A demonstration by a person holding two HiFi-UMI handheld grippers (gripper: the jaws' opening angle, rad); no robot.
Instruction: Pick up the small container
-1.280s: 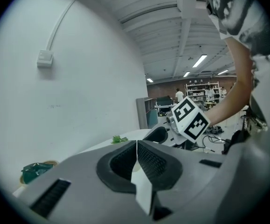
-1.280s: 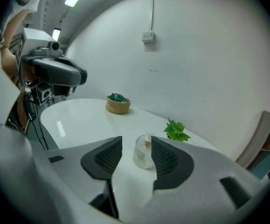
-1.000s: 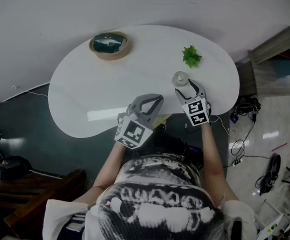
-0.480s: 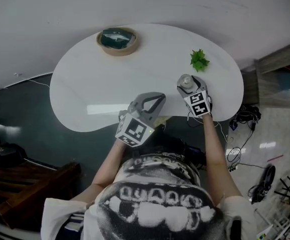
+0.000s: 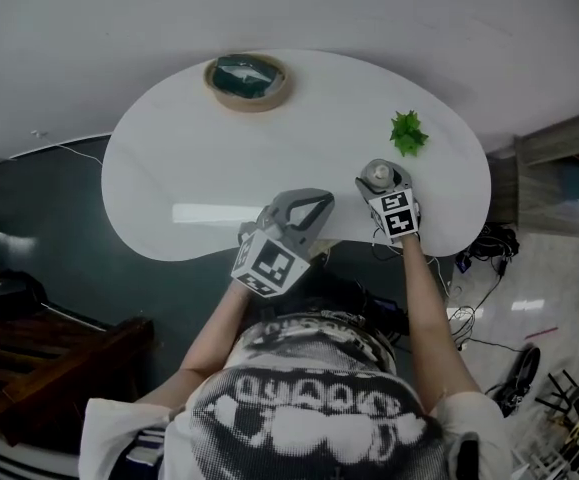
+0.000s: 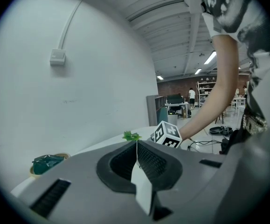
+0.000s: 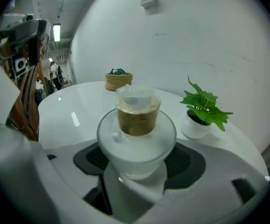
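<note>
Right claw (image 5: 381, 178) in the head view lies at the right near edge of the desk (image 5: 199, 168), spread wide with the container (image 5: 377, 172) between its jaws. The container stands on the desk, just nearer than the plant (image 5: 407, 131). Left claw (image 5: 319, 200) hangs over the desk's near edge, left of the right one, pressed together and empty. A bowl (image 5: 248, 78) sits at the far edge, well apart from both.

Left gripper view: the jaws meet in a thin line with nothing between them. Past them show the plant, the bowl at far left, and the right claw's cube (image 6: 167, 134).

Right gripper view: the container (image 7: 137, 111), a clear lidded cup of brown stuff in a wider frosted base, fills the gap between the spread jaws. Whether the pads touch it I cannot tell. The plant stands just right of it, the bowl far behind.
</note>
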